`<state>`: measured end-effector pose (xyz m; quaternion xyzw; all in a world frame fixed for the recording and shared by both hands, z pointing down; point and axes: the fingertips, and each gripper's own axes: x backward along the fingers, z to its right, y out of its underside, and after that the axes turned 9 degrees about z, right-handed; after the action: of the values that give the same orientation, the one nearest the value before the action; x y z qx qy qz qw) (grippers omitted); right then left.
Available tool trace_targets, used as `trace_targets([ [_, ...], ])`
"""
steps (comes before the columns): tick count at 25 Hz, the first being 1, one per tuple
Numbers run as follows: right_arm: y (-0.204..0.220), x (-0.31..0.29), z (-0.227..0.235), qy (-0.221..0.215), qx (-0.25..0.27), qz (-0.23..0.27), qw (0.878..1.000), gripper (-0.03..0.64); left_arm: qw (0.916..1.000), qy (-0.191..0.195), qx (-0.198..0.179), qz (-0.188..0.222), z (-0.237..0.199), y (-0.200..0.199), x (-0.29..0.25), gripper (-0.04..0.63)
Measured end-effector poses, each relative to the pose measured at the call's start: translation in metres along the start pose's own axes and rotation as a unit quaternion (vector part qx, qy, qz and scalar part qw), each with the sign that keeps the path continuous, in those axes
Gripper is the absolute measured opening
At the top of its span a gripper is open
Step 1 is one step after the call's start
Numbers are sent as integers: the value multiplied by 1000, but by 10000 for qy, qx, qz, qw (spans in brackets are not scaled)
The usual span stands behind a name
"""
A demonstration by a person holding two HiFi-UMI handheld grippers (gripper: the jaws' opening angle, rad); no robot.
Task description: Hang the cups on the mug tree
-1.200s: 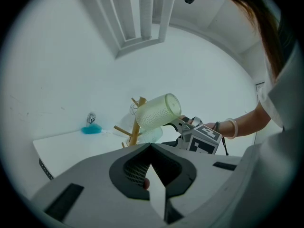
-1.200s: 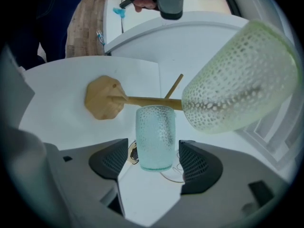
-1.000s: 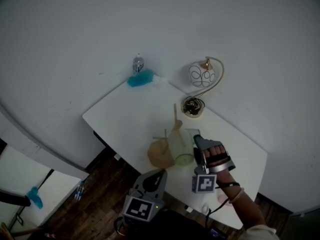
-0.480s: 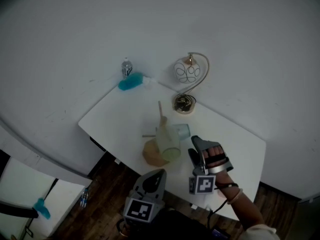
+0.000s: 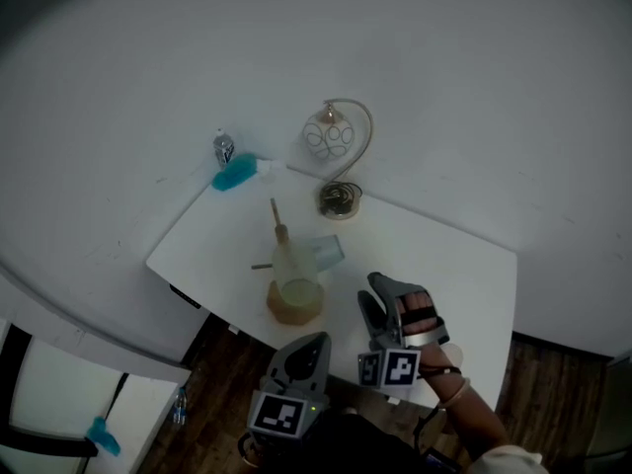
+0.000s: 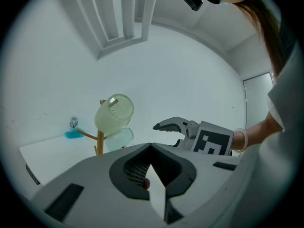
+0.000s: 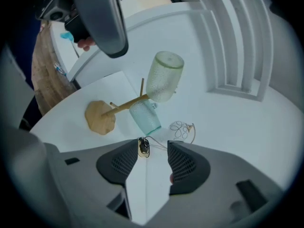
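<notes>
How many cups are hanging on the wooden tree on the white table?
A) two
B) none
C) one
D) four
A: the wooden mug tree carries two cups on its pegs, a pale yellow-green frosted glass cup and a light blue glass cup just beside it.

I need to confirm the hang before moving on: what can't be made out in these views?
- Handles of the green cup and blue cup on the pegs of the tree: right gripper view, hidden behind the cups; head view, too small.
- Can at the far corner of the table: too small to read in any view.
- Blue thing beside it: blurred, unidentifiable.
</notes>
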<state>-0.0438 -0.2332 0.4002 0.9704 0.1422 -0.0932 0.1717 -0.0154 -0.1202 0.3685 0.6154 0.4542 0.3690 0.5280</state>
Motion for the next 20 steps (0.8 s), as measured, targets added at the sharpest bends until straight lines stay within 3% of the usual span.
trace_targets([
  [12,27,70,22,852,-1388,44,9866,75,10000,-1,-77,-18,50,2,-5,0],
  [20,56,119,30,1392,-1946,-231,9707,31,9989,443,-151,10,79,2,-18,0],
])
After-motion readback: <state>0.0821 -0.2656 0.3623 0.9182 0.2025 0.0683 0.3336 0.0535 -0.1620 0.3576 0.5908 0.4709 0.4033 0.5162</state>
